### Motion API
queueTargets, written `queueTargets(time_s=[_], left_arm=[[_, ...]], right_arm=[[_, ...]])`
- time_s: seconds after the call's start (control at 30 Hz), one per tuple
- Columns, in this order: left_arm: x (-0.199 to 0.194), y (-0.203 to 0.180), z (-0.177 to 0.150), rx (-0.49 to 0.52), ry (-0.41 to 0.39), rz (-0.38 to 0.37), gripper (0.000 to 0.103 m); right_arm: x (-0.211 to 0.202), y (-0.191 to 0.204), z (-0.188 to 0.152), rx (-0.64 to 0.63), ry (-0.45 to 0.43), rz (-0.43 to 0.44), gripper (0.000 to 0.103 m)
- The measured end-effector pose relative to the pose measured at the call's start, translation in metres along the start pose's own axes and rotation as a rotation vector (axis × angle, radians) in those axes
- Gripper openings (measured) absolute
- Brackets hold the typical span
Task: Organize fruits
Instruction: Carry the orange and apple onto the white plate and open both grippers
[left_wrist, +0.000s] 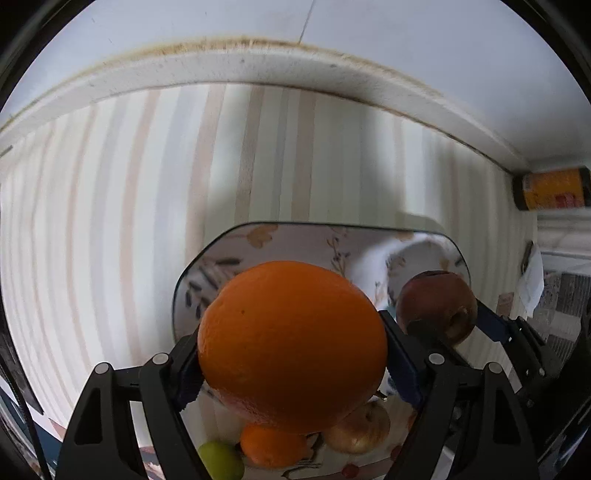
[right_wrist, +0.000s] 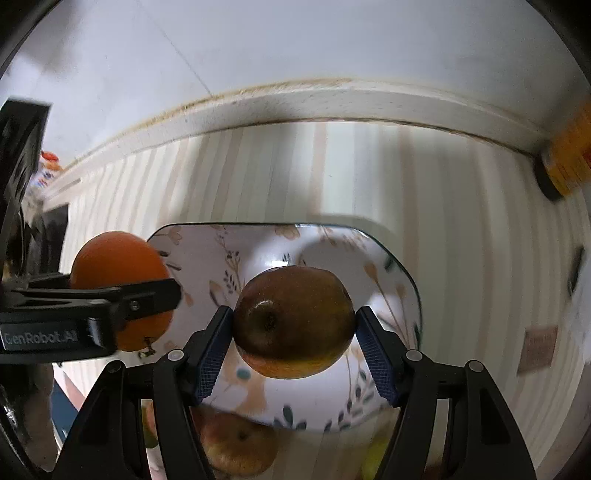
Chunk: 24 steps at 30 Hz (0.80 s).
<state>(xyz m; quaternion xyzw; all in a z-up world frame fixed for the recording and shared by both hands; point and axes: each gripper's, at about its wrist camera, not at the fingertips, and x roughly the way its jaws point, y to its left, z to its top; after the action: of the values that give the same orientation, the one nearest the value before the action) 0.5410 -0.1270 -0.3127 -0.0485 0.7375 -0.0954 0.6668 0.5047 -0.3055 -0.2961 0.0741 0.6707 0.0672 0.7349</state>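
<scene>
The left tool (left_wrist: 291, 354) is clenched on a large orange (left_wrist: 291, 347), held above the near left part of the flowered tray (left_wrist: 229, 243). The right tool (right_wrist: 293, 325) grips a dark brownish apple (right_wrist: 293, 321) over the tray's middle. Below them lie a smaller orange (left_wrist: 271, 446), a yellowish apple (left_wrist: 358, 428) and a green fruit (left_wrist: 219, 459). The tray sits on the striped surface (left_wrist: 110, 221).

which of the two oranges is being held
The large orange, clamped in the left hand-held gripper above the floral plate. The smaller orange lies loose below it, beside a green fruit.
</scene>
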Motion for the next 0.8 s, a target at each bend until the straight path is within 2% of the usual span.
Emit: queueTargets(time_s=[0.13,0.43,0.47,0.57,0.67,0.7,0.8], left_arm=[[0.015,0.003,0.01,-0.011,0.038,-0.009,0.081],[0.034,-0.005,0.009,0.016,0.079,0.075,0.082],[0.034,-0.006,0.007,0.016,0.07,0.089,0.082],[0.034,-0.011,0.003,0.026,0.049,0.122,0.082],[0.034,-0.011,0.0,0.028,0.05,0.114,0.085],[0.03,-0.012,0.0,0.028,0.032,0.109,0.088],[0.01,-0.022,0.002,0.044,-0.029,0.099,0.088]], right_arm=[[0.019,0.003,0.012,-0.038,0.035,-0.012,0.07],[0.034,-0.004,0.024,-0.015,0.09,0.011,0.071],[0.035,-0.005,0.026,-0.007,0.1,0.014,0.072],[0.041,-0.007,0.029,0.024,0.133,0.034,0.087],[0.04,-0.009,0.028,0.039,0.142,0.038,0.089],[0.038,-0.009,0.028,0.039,0.141,0.035,0.089],[0.032,-0.011,0.026,0.044,0.135,0.031,0.093]])
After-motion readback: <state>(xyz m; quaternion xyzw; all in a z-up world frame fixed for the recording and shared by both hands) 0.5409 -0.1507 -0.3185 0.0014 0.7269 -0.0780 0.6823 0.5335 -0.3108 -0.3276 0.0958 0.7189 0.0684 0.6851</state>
